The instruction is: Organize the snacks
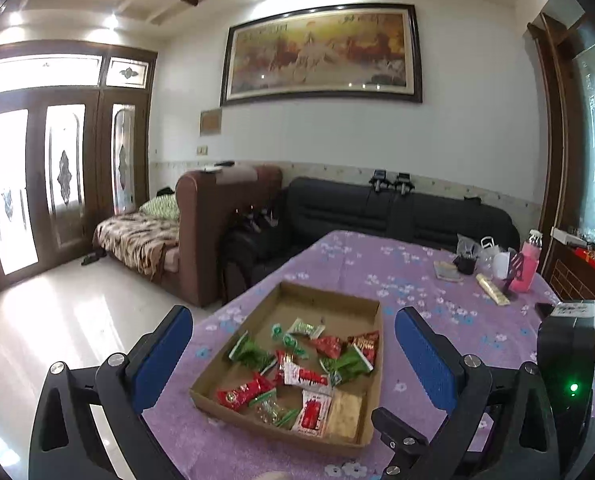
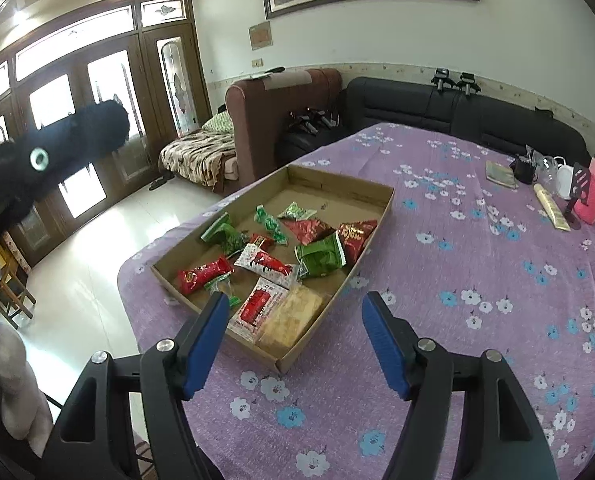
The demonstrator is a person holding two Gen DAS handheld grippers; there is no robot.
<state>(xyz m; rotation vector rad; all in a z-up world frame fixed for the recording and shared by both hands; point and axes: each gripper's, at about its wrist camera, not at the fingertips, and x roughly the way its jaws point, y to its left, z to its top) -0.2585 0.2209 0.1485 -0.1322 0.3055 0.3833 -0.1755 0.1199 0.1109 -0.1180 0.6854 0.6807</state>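
Bright ceiling lights (image 1: 111, 22), door (image 1: 11, 188) glare, fisheye-warped edges

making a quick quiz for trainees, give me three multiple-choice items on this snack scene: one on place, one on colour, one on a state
1. Where do the snacks lie?
A. in the cardboard tray
B. on the sofa
C. on the floor

2. What colour is the tablecloth?
A. yellow
B. purple with flowers
C. plain white

3. How is the right gripper?
A. shut on a packet
B. open, holding nothing
C. shut on the tray

Key: A, the packets sit inside the cardboard tray; B, purple cloth with pale flowers; B, its blue pads stand apart with nothing between them.
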